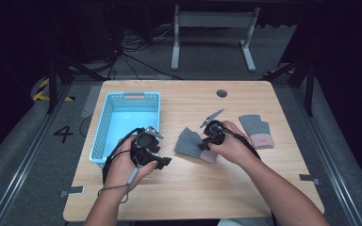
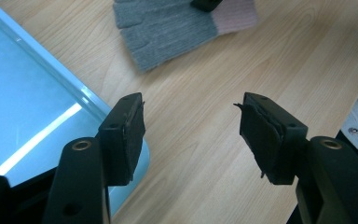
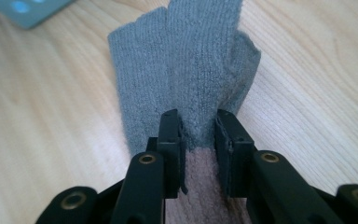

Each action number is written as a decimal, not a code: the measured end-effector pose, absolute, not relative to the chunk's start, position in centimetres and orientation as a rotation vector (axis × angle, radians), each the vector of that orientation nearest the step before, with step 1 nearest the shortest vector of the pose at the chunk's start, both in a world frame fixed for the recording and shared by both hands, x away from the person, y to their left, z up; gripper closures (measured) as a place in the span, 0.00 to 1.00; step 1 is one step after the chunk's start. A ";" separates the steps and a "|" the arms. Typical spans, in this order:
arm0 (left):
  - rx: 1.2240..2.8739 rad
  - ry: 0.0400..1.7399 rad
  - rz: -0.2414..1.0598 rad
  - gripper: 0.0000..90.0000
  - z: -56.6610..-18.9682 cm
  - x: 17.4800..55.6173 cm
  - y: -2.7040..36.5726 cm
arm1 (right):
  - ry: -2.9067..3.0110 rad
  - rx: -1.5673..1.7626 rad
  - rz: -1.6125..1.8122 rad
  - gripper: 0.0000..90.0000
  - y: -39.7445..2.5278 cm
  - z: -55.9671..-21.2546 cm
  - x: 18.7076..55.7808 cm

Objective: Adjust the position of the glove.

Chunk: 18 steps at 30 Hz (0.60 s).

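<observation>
A grey knit glove with a pink cuff (image 1: 191, 142) lies at the middle of the wooden table. My right gripper (image 3: 199, 128) is shut on it, pinching a ridge of fabric where grey meets pink; the same gripper (image 1: 205, 142) sits over the cuff in the high view. The glove (image 2: 168, 25) also appears at the top of the left gripper view. A second, matching glove (image 1: 257, 129) lies flat farther right. My left gripper (image 2: 191, 128) is open with nothing between its jaws, hovering by the corner of a light blue basket (image 2: 23, 93). In the high view it (image 1: 162, 161) points right.
The blue basket (image 1: 102, 132) stands on the left part of the table, with nothing in it. A round cable hole (image 1: 222, 93) is near the far edge. Beyond the table stand a white desk frame (image 1: 212, 37) and loose cables on the floor.
</observation>
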<state>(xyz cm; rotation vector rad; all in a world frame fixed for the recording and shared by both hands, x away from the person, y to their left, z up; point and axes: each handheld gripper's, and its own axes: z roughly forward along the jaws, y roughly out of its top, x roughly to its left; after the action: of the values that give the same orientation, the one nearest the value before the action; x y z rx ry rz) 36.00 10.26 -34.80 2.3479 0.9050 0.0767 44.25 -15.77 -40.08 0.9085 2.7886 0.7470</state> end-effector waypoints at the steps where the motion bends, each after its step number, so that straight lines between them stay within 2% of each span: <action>1: 2.348 0.905 0.077 0.45 -34.8 36.0 10.3 | 2.789 0.908 0.747 0.82 -15.8 -40.1 44.2; 9: 2.360 0.886 0.066 0.46 -34.8 36.1 9.6 | 2.821 0.818 0.776 0.81 -18.4 -38.0 41.3; 18: 2.371 0.882 0.065 0.46 -34.8 36.1 9.3 | 2.856 0.757 0.800 0.81 -20.8 -37.7 39.2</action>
<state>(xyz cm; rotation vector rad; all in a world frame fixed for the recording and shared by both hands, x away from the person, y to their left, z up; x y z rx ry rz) 36.09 9.29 -34.84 2.3706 0.8824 0.0654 39.17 -20.83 -37.70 0.7573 2.8556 0.8002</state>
